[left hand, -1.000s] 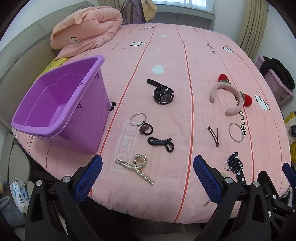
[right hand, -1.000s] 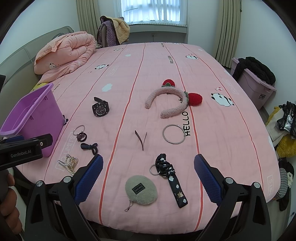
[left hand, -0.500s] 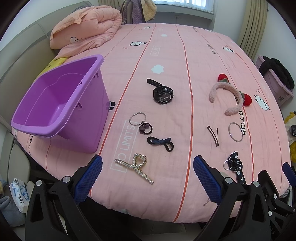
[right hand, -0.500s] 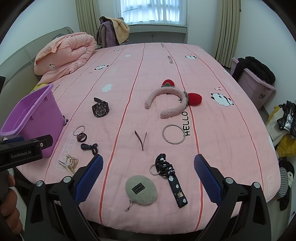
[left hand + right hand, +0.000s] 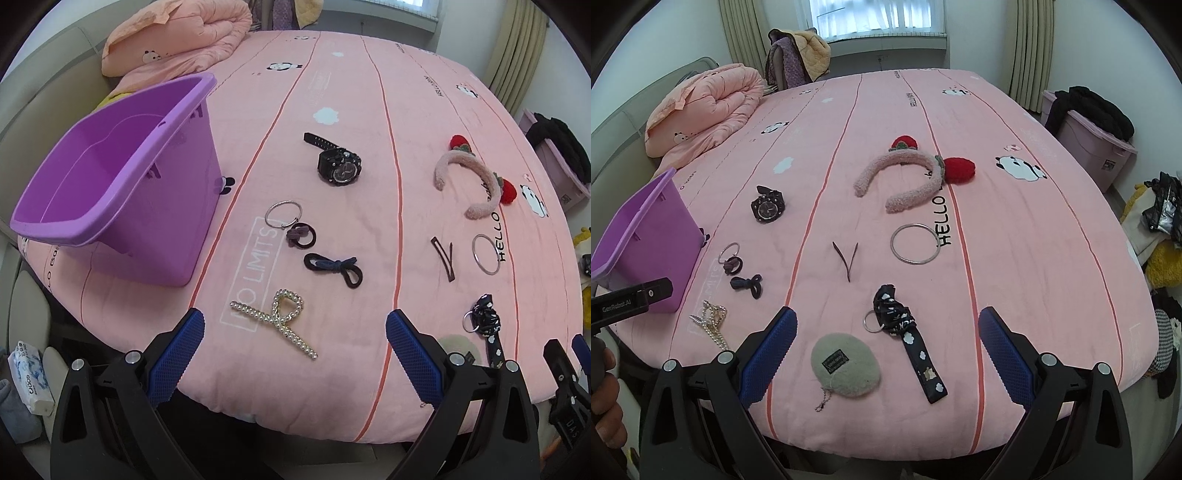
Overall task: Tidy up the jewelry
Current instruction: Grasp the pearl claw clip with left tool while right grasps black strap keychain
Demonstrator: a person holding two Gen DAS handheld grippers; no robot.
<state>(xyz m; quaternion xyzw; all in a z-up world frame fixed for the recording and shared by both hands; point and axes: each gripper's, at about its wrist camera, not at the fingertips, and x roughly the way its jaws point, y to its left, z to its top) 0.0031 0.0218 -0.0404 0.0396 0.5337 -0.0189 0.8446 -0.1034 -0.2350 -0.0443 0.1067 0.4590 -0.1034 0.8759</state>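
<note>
Left gripper point(image 5: 294, 345) wide apart over bed edge point(image 5: 258, 413), pearl clip point(image 5: 275, 317) between

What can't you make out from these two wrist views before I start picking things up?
- Purple bin: left wrist view shows only part of its inside; the near wall hides the bottom. Right wrist view shows only its outside.
- Grey pouch: mostly hidden behind the left gripper's fingers in the left wrist view.
- Pouch label: text too small, right wrist view.
- Watch: dial too small to read.

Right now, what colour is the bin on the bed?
Purple bin, clearest in the left wrist view.
</note>
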